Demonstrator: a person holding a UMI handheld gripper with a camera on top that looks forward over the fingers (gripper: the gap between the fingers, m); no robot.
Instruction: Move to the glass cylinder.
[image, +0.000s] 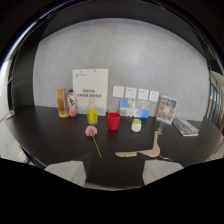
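Glass cylinder (62, 102): tall, amber, upright at bench (45, 130) rear, beside a pink bottle (72, 103). Gripper state: cannot tell; fingers hidden.

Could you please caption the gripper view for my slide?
Open gripper faces a dark table with glass cylinder, red cup and pink flower.

The claw (114, 172) points forward and level, its dark body filling the bottom of the gripper view. Its two fingers (65, 170) show only as pale tips at either side, set apart, with nothing between them.
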